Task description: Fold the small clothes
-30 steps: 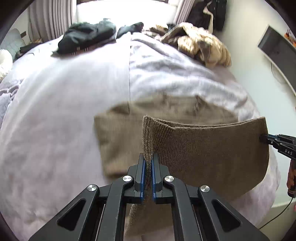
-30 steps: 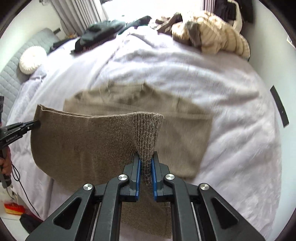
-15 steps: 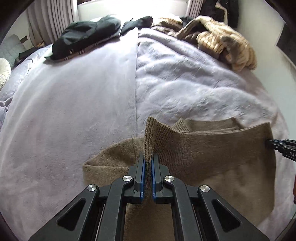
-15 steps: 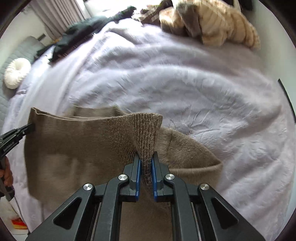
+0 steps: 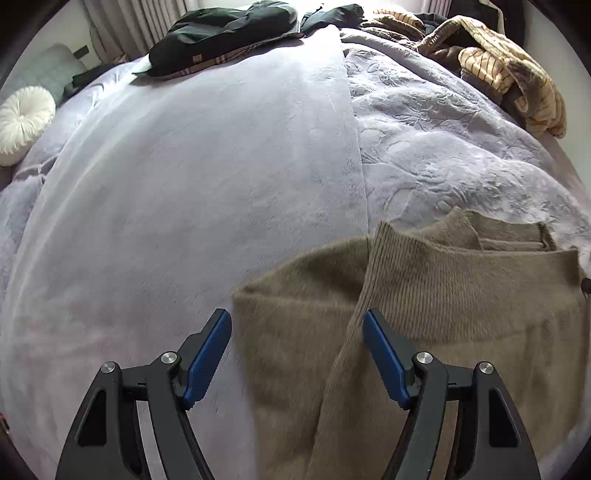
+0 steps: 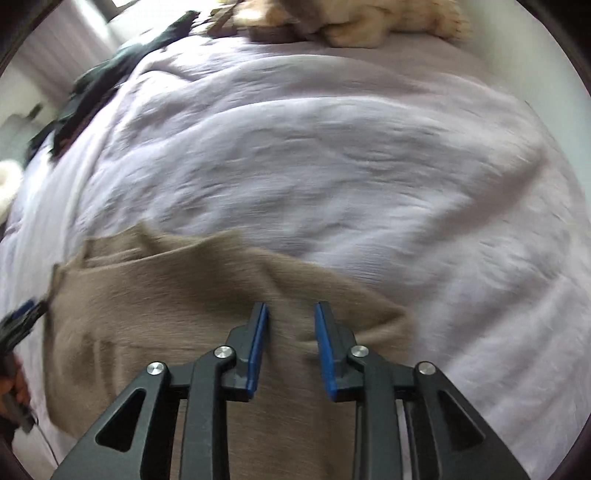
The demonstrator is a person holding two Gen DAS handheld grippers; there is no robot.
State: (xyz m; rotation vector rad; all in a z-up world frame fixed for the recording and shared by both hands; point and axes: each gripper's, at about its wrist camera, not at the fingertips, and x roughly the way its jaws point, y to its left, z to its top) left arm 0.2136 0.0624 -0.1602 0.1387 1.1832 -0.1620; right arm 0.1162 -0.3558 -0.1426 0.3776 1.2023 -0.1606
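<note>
A brown knit sweater (image 5: 461,295) lies folded over itself on the lavender bed cover (image 5: 184,192). Its ribbed hem edge (image 5: 373,258) still stands up in a ridge. My left gripper (image 5: 296,319) hangs just above the sweater's left part. Its jaws are opening wide, and the ridge of cloth passes loose beside the right pad (image 5: 384,354). In the right wrist view, the sweater (image 6: 166,295) is blurred below my right gripper (image 6: 291,310). Those jaws are opening too, with cloth showing in the gap but not pinched. The left gripper (image 6: 22,317) shows at the picture's left edge.
At the far side of the bed lie a pile of dark clothes (image 5: 221,33) and a heap of tan striped clothes (image 5: 509,74). A white round cushion (image 5: 22,118) sits far left. A pale wall (image 6: 554,55) borders the bed on the right.
Both grippers carried the hem forward over the sweater and sank toward the bed. Both were shut on the hem; now their jaws stand apart and the cloth is let go.
</note>
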